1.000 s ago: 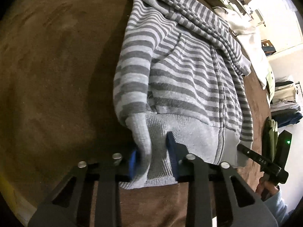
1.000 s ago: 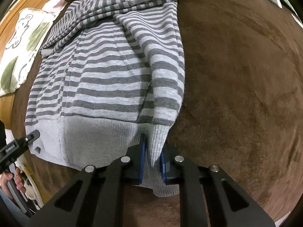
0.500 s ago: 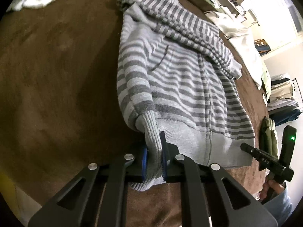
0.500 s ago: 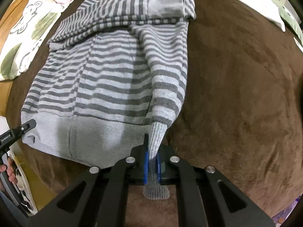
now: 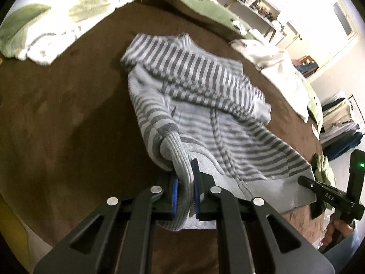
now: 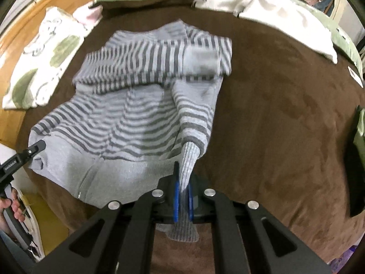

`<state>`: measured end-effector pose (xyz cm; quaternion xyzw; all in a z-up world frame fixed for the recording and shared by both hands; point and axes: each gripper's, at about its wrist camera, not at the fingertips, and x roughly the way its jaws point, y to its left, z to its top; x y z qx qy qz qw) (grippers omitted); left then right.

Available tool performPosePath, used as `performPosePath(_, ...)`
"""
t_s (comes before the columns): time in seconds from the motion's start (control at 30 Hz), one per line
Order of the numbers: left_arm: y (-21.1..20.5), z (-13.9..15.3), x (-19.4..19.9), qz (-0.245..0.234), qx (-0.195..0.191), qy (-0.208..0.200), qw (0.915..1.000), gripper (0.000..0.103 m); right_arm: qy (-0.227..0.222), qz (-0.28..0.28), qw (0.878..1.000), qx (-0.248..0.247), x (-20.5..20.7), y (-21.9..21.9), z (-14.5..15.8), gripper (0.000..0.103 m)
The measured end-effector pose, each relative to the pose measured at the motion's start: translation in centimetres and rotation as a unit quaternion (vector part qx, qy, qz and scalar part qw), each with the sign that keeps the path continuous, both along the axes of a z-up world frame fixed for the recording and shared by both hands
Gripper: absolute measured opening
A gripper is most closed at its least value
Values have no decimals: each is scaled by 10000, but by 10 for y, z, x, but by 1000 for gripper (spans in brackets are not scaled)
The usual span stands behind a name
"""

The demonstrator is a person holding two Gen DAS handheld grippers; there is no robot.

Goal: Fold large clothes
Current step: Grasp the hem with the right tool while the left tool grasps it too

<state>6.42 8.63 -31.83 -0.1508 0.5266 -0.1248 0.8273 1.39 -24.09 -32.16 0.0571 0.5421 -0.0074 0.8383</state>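
Both grippers have risen and pulled back since the earlier frames, so more of the bed and room shows and the hem corners now hang lifted off the blanket. Left gripper (image 5: 185,190) clamped on the ribbed hem at the hoodie's (image 5: 205,105) left corner; right gripper (image 6: 183,202) clamped on the ribbed hem at its right corner, cloth bunched between the blue pads (image 6: 175,202). Hoodie grey-striped, lying on a brown blanket (image 5: 57,114), sleeves folded across the chest, upper body flat on the blanket, bottom edge raised toward the cameras. Blanket fuzzy, covers the whole bed. Beyond the hoodie: a white cloth with green leaf print (image 5: 41,20) at far left, a pink cloth (image 6: 89,14) beside it, a green pillow (image 5: 196,2) along the far edge, a white garment (image 6: 273,9) at far right. Wooden floor (image 6: 45,6) shows past the left side of the bed. Room: shelf (image 5: 253,4) with small items against a pale wall, bright window (image 5: 342,22), stacked folded clothes (image 5: 340,123) at right.
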Motion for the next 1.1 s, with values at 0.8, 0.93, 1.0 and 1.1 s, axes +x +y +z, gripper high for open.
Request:
performPosePath(0.8, -36, 59, 165, 793, -218, -1279, 9884, 13, -1228, -244, 9914, 382, 196, -45, 57, 6)
performPosePath(0.93, -36, 48, 194, 757, -295, -1320, 9879, 13, -1289, -273, 9910, 249, 222, -45, 46, 5)
performPosePath(1.0, -37, 41, 209, 683, -263, -1313, 9886, 13, -1275, -320, 9911, 201, 235, -45, 37, 5)
performPosePath(1.1, -39, 29, 231, 581, -198, -1268, 9900, 13, -1257, -438, 9909, 184, 254, -45, 22, 6)
